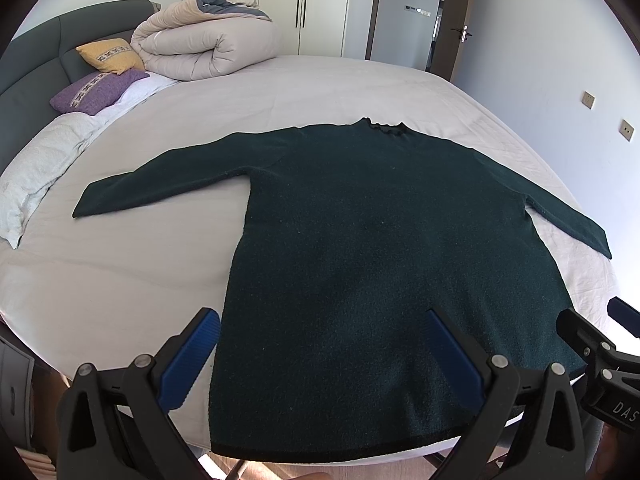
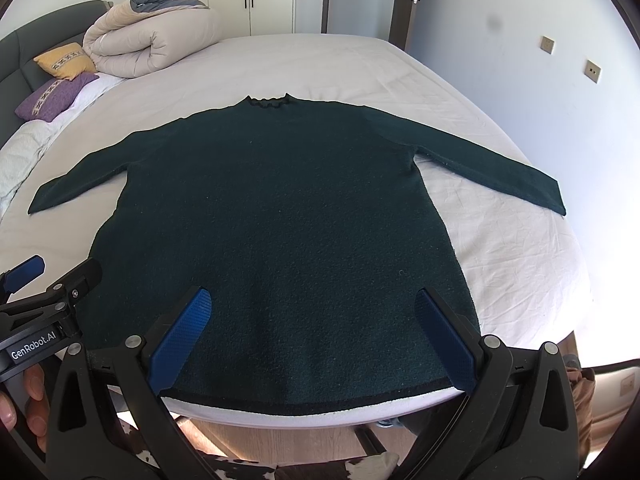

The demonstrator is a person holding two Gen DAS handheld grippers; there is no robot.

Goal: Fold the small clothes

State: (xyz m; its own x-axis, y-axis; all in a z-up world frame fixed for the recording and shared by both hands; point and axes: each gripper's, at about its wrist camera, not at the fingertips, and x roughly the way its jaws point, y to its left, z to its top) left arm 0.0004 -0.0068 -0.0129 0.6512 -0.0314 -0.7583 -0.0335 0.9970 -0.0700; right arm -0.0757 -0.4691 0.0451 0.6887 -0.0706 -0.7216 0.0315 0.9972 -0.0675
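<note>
A dark green long-sleeved sweater (image 1: pixel 380 248) (image 2: pixel 276 216) lies flat on the white bed (image 1: pixel 300 88) (image 2: pixel 320 64). Both sleeves are spread out and its hem runs along the near edge. My left gripper (image 1: pixel 324 356) hovers open over the hem's left part, its blue pads wide apart and holding nothing. My right gripper (image 2: pixel 316 340) is open too, above the hem's right part. Each gripper shows at the edge of the other's view.
A rolled beige duvet (image 1: pixel 208 44) (image 2: pixel 148 40), a yellow pillow (image 1: pixel 112 54) and a purple pillow (image 1: pixel 96 90) sit at the head of the bed on the far left. Wardrobe doors (image 1: pixel 280 0) and a door (image 1: pixel 452 20) stand behind. Wooden floor shows below the bed edge.
</note>
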